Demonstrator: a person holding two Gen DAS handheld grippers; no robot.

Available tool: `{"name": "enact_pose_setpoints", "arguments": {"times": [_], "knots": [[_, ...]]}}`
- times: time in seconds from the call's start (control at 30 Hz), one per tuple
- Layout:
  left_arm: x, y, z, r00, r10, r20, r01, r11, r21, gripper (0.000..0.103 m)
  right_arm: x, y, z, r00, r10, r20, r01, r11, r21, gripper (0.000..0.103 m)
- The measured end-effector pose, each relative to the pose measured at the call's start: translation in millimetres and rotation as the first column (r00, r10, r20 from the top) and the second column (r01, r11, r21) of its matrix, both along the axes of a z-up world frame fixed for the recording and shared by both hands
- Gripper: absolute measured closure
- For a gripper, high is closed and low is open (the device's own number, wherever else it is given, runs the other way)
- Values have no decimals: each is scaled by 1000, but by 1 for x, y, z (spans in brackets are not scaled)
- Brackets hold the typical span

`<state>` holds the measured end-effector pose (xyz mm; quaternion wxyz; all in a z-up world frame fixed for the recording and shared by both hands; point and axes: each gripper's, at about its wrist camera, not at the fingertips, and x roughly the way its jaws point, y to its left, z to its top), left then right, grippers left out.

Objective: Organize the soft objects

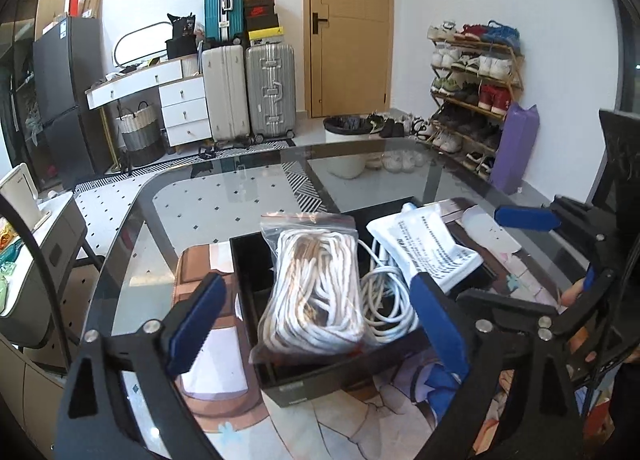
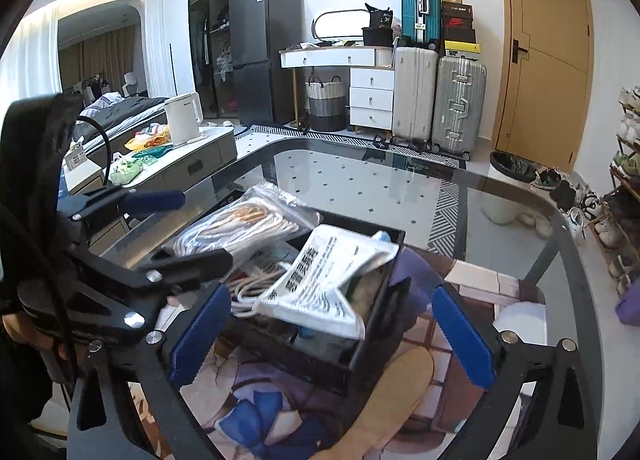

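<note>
A black box (image 1: 320,384) stands on a printed mat on the glass table. In it lie a clear bag of white rope (image 1: 314,288), a loose white cable (image 1: 384,300) and a white printed pouch (image 1: 432,244). My left gripper (image 1: 318,318) is open, its blue pads either side of the rope bag, just above the box's near end. In the right wrist view the box (image 2: 360,356) holds the pouch (image 2: 328,280) and rope bag (image 2: 244,220). My right gripper (image 2: 332,330) is open over the box's near corner, holding nothing.
The printed mat (image 2: 400,392) covers the near part of the glass table (image 1: 240,196). A white bin (image 1: 346,140), shoe rack (image 1: 476,92) and purple mat (image 1: 514,148) stand beyond the table. A grey side table (image 2: 192,156) with a kettle is at left.
</note>
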<state>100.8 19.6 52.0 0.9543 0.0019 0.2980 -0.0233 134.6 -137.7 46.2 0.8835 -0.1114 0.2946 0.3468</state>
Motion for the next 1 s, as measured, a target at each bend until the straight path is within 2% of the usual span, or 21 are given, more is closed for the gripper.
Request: {"name": "enact_pose_setpoints", "arguments": {"times": [0.07,0.6,0.77,1.0], "knots": [[-7,1,1,1000,10,28,-10,1000,-6,0,-6,-5,0,1000,2,12,-2,1000,12,1],[-42,21,-18,991,87,101,-80,994,-73,0,-50,-30,4,992,-4,125,-15,988,153,1],[-44,24,-25,987,117,112,-112,992,-53,0,-59,-37,-2,988,-25,151,-6,980,199,1],[-45,25,-28,987,101,127,-95,994,-47,0,-61,-39,-4,986,-41,161,7,978,207,1]]}}
